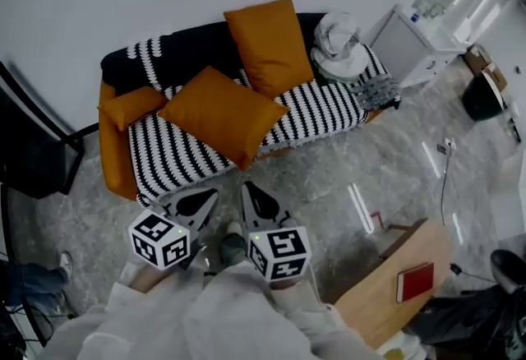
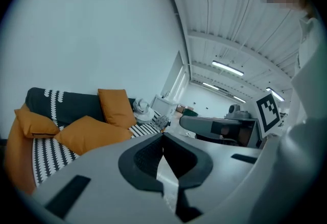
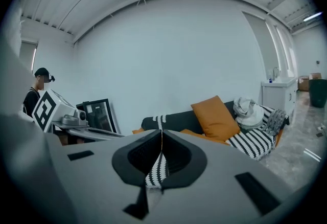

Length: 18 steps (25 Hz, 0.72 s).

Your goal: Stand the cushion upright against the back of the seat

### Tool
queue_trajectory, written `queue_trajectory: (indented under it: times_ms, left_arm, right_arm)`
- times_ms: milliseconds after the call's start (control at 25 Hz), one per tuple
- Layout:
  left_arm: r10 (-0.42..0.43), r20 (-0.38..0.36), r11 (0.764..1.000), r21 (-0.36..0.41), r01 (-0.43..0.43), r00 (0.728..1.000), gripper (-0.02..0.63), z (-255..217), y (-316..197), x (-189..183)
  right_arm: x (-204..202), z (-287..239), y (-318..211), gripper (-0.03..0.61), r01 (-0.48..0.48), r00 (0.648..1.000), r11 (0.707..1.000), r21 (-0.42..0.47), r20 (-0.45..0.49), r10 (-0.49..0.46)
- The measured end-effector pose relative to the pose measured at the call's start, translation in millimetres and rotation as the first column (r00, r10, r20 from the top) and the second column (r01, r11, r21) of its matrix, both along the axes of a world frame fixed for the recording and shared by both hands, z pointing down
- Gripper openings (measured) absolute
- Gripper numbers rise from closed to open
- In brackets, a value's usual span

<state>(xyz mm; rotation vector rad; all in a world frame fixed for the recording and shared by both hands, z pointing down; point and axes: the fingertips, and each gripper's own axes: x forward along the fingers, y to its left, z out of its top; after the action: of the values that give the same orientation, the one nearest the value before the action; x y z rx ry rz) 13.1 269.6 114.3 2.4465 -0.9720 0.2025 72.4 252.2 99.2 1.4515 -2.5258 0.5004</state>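
A large orange cushion (image 1: pixel 222 114) lies flat and tilted on the seat of the black-and-white striped sofa (image 1: pixel 168 154). A second orange cushion (image 1: pixel 269 44) stands upright against the dark backrest. A smaller one (image 1: pixel 131 106) rests by the left armrest. My left gripper (image 1: pixel 197 204) and right gripper (image 1: pixel 256 204) hover side by side over the floor in front of the sofa, short of the flat cushion. Both are shut with nothing held. The left gripper view shows its tips (image 2: pixel 163 136) meeting, with the flat cushion (image 2: pixel 92 133) beyond. In the right gripper view the tips (image 3: pixel 161 133) also meet.
A white bundle (image 1: pixel 339 42) and a grey cloth (image 1: pixel 378 90) occupy the sofa's right end. A white cabinet (image 1: pixel 415 42) stands beyond it. A wooden table (image 1: pixel 386 293) with a red book (image 1: pixel 415 280) is at my right. A black screen (image 1: pixel 33 145) is at the left.
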Motion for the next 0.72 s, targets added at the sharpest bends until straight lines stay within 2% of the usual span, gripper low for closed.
queue_trajectory:
  times_ms: [320,480,720]
  left_arm:
    - [-0.021,-0.015,0.999,0.042,0.021,1.000,0.008,-10,-97,30]
    - [-0.030,-0.020,0.998,0.049,0.031,0.999,0.008,-6,-127,43]
    - [-0.046,-0.047,0.999,-0.011,0.045,0.998,0.008,6,-150,47]
  right_arm:
    - [19,-10,-92,0.014,0.059,0.998,0.997,0.043,-0.016,-0.058]
    - [29,-13,-126,0.015,0.092,0.995,0.994,0.057,0.036,-0.094]
    - [28,-6,-152,0.014,0.111,0.993,0.993,0.031,0.037,-0.112]
